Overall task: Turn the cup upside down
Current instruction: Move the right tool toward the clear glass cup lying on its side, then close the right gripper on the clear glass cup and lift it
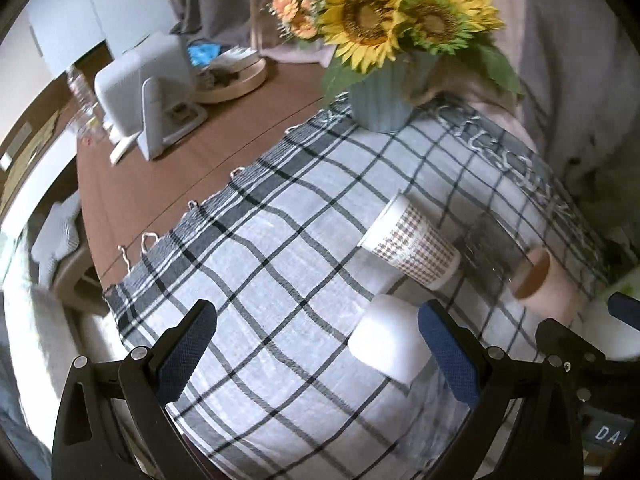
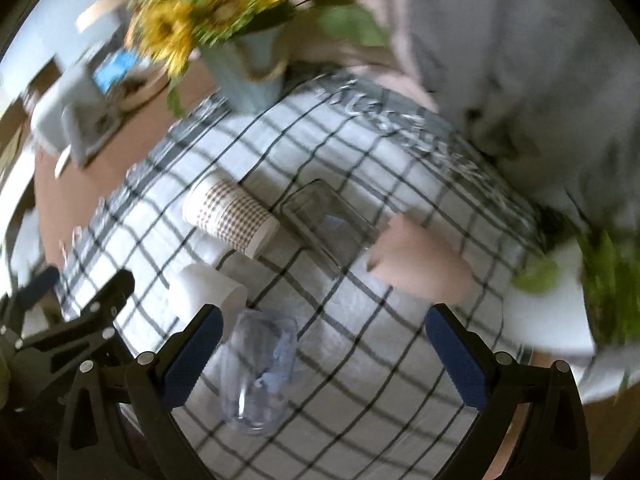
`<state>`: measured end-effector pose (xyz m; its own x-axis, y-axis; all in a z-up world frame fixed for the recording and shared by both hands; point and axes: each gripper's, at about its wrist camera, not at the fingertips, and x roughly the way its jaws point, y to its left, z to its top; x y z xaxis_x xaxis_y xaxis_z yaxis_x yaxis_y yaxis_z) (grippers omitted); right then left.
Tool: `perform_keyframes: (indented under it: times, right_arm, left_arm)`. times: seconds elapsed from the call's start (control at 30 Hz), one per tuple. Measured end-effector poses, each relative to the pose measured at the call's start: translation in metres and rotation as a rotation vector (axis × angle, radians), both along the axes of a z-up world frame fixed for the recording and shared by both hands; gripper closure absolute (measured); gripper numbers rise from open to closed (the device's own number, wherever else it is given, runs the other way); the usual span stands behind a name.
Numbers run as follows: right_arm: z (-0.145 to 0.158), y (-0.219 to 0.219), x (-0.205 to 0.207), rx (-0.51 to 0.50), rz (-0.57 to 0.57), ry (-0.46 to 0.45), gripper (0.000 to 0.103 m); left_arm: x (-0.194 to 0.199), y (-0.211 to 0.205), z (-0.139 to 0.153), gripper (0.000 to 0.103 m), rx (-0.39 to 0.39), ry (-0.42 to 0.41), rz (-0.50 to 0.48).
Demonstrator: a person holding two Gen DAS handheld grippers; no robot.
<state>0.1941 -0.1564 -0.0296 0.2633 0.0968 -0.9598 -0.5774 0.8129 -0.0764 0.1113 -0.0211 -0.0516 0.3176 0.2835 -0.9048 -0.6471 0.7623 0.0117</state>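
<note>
- The left wrist view looks forward and down between its own two black, blue-padded fingers (image 1: 188, 344), close over the black-and-white checked cloth (image 1: 280, 248), facing the ribbed pale-blue vase of sunflowers (image 1: 378, 100) at the table's far side.
- The right wrist view sits to the right of it (motion-blurred), equally low, facing the same vase (image 2: 244, 72).
- Both share the cloth, the brown houndstooth paper cup (image 1: 412, 246) (image 2: 230, 216), the plain white cup (image 1: 390, 338) (image 2: 208, 290) and the pink cup (image 1: 540, 280) (image 2: 420, 266).
- Each view catches the other gripper at its edge.
</note>
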Motion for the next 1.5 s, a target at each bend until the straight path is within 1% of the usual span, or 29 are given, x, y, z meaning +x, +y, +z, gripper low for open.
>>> perform_keyframes:
  times: [0.07, 0.2, 0.27, 0.3, 0.4, 0.47, 0.53, 0.63, 0.7, 0.73, 0.83, 0.97, 1.03, 1.1, 1.27, 1.33, 1.5]
  right_arm:
    - [-0.006, 0.004, 0.011, -0.016, 0.034, 0.026, 0.001]
    - [-0.025, 0.018, 0.039, -0.059, 0.106, 0.105, 0.001]
    - [-0.032, 0.024, 0.049, -0.086, 0.126, 0.110, 0.001]
    - [-0.036, 0.030, 0.054, -0.100, 0.159, 0.122, 0.001]
    - [-0.049, 0.041, 0.066, -0.118, 0.222, 0.180, 0.001]
    - [-0.055, 0.047, 0.075, -0.140, 0.241, 0.195, 0.001]
    - [-0.064, 0.052, 0.084, -0.161, 0.269, 0.229, 0.001]
    - [-0.078, 0.058, 0.093, -0.196, 0.318, 0.290, 0.001]
    - [-0.087, 0.062, 0.096, -0.225, 0.335, 0.299, 0.001]
    - [-0.092, 0.063, 0.097, -0.238, 0.340, 0.307, 0.001]
    - [-0.106, 0.067, 0.097, -0.249, 0.367, 0.342, 0.003]
    - [-0.122, 0.072, 0.097, -0.267, 0.388, 0.342, 0.005]
    - [-0.130, 0.074, 0.097, -0.265, 0.390, 0.356, 0.009]
    - [-0.138, 0.076, 0.097, -0.270, 0.395, 0.362, 0.009]
    - [-0.155, 0.079, 0.099, -0.282, 0.382, 0.368, 0.018]
    - [-0.165, 0.078, 0.099, -0.294, 0.376, 0.358, 0.027]
    - [-0.169, 0.076, 0.101, -0.290, 0.341, 0.332, 0.030]
  left_arm:
    - [0.008, 0.001, -0.006, 0.000, -0.013, 0.028, 0.040]
    - [0.018, 0.008, -0.016, 0.000, -0.031, 0.046, 0.122]
    - [0.022, 0.012, -0.020, 0.000, -0.038, 0.055, 0.163]
    - [0.025, 0.014, -0.022, 0.001, -0.042, 0.061, 0.184]
    - [0.033, 0.017, -0.027, 0.001, -0.049, 0.078, 0.229]
    - [0.037, 0.018, -0.032, 0.001, -0.051, 0.094, 0.249]
    - [0.040, 0.017, -0.035, 0.001, -0.051, 0.108, 0.271]
    - [0.036, 0.014, -0.037, 0.001, -0.060, 0.095, 0.324]
    - [0.036, 0.011, -0.037, 0.001, -0.070, 0.087, 0.329]
    - [0.038, 0.008, -0.039, 0.001, -0.068, 0.092, 0.315]
    - [0.045, 0.003, -0.047, 0.001, -0.061, 0.142, 0.285]
    - [0.046, 0.001, -0.059, 0.001, -0.097, 0.169, 0.279]
    - [0.048, 0.000, -0.061, 0.001, -0.089, 0.184, 0.272]
    - [0.049, -0.001, -0.063, 0.001, -0.081, 0.198, 0.265]
    - [0.051, -0.003, -0.067, 0.001, -0.090, 0.212, 0.252]
    - [0.052, -0.003, -0.067, 0.001, -0.088, 0.217, 0.248]
    - [0.050, -0.001, -0.066, 0.001, -0.091, 0.212, 0.243]
